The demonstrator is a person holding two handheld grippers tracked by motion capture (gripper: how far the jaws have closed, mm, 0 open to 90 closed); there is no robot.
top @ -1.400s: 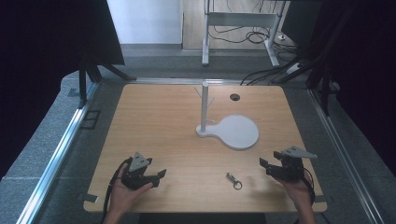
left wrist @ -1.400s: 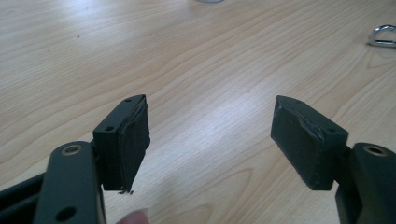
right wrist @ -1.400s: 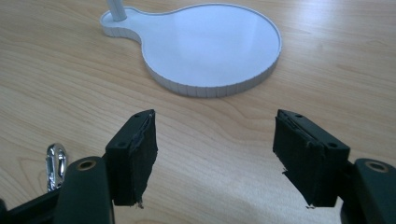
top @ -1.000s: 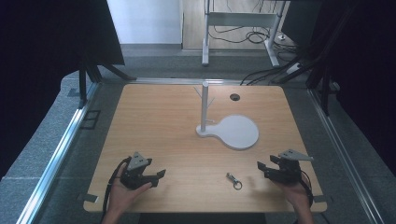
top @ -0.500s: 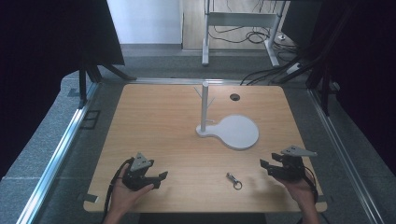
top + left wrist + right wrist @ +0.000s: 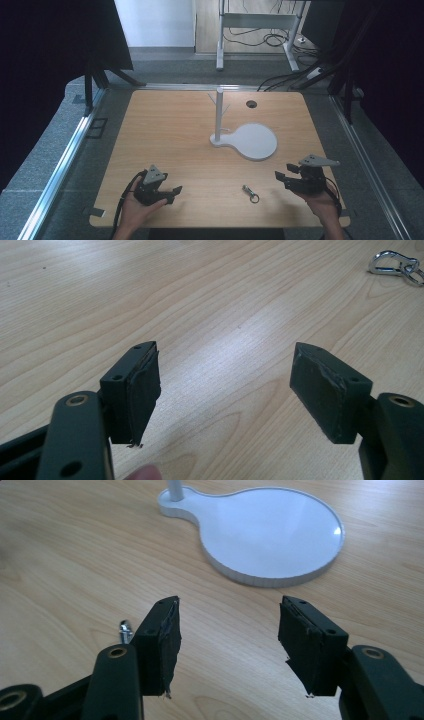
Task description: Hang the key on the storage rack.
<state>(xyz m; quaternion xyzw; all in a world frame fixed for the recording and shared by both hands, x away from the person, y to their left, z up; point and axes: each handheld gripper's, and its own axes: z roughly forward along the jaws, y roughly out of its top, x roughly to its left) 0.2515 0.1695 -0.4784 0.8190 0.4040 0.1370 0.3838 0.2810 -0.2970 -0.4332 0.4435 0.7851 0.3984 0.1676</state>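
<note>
Two grippers wait near front table edge. Right gripper point(image 6: 282, 179) wide open, jaws just closing a bit, holds nothing. Keyring clip point(image 6: 250, 193) lies just beside it. Go low, pinch clip middle.

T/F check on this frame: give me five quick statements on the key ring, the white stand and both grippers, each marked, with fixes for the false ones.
1. The key ring lies on the table between the two grippers. True.
2. The right gripper holds the key ring. False: nothing sits between its jaws.
3. The white stand has an upright post. True.
4. The left gripper is shut. False: its jaws stand apart.
5. The key ring hangs on the stand. False: it lies on the wood.
</note>
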